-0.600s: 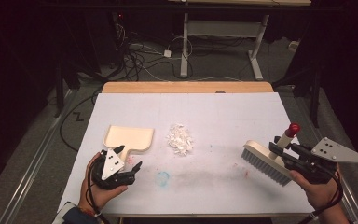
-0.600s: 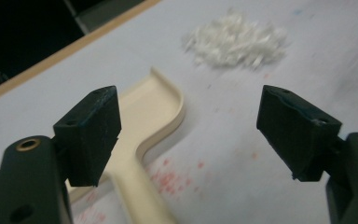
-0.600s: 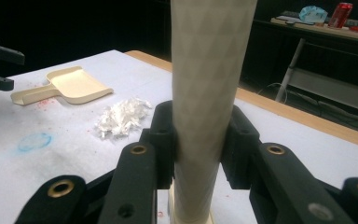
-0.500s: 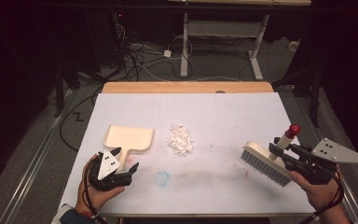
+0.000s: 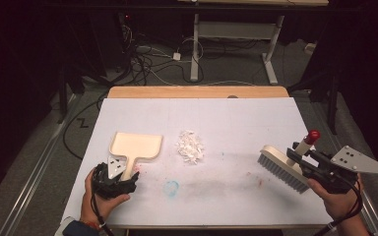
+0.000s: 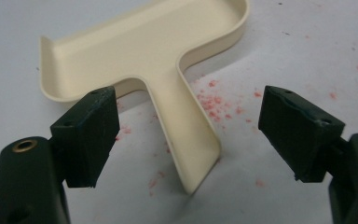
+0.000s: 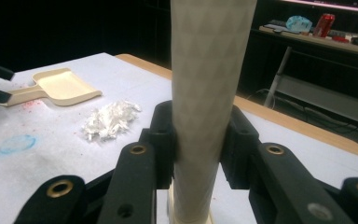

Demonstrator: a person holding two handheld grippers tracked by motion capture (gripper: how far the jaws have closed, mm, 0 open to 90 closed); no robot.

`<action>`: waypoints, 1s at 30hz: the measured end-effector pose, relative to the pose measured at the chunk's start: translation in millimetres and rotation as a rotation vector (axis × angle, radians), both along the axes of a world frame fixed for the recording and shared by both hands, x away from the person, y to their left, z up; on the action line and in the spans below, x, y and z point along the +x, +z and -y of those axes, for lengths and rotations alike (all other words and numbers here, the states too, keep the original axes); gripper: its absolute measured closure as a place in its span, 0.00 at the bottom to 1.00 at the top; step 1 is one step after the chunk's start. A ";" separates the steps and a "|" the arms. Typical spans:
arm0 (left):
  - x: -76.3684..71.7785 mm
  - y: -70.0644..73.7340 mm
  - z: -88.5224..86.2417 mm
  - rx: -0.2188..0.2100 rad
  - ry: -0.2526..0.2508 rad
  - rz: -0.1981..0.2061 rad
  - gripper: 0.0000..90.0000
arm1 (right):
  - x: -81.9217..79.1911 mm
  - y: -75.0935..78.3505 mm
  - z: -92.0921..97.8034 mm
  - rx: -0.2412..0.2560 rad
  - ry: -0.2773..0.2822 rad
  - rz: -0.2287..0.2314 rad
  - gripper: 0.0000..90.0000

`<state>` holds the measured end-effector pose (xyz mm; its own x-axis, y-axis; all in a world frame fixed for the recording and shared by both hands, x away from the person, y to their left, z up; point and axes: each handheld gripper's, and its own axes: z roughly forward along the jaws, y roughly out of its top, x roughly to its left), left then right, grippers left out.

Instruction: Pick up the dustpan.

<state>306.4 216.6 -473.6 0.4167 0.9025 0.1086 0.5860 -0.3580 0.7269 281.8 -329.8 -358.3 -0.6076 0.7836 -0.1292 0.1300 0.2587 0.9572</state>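
A cream dustpan (image 5: 135, 146) lies flat on the white table, its handle pointing toward the person. My left gripper (image 5: 123, 181) sits at the handle's end, open; in the left gripper view the handle (image 6: 186, 140) lies between the two spread jaws, touching neither. A pile of white shreds (image 5: 190, 146) rests mid-table, also seen as the pile (image 7: 109, 119) in the right gripper view. My right gripper (image 5: 302, 160) is shut on the cream handle (image 7: 205, 93) of a brush (image 5: 283, 168) whose grey bristles face down and whose tip is red.
The white table sheet (image 5: 236, 123) carries pink crumbs (image 6: 214, 100) beside the dustpan handle and a blue smudge (image 5: 171, 187) near the front. A wooden strip (image 5: 197, 92) edges the far side. Desk legs and cables stand beyond on the dark floor.
My left gripper has turned slightly at the dustpan handle's end. The right gripper and brush have stayed in place.
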 end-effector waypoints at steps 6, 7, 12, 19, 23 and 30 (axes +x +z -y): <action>31.4 -12.1 1.6 -0.039 0.135 -0.129 0.30 | 4.8 -4.8 -2.9 -0.021 -0.007 -0.017 0.79; 34.5 -13.7 -3.0 -0.094 0.134 -0.147 0.31 | 5.1 -5.0 -3.1 -0.024 -0.006 -0.017 0.79; 39.3 -10.8 -2.1 -0.100 0.134 -0.156 0.55 | 5.6 -5.6 -4.2 -0.018 0.005 -0.024 0.79; 44.7 -5.6 1.8 -0.060 0.124 -0.186 0.71 | 7.8 -7.7 -6.1 -0.022 0.016 -0.035 0.79; 43.9 -0.6 -2.5 -0.049 0.080 -0.202 0.71 | 11.3 -8.0 -6.3 -0.015 0.023 -0.045 0.79; 28.9 20.2 -7.1 -0.006 0.007 -0.203 0.71 | 17.9 -10.4 -3.0 -0.004 0.028 -0.067 0.79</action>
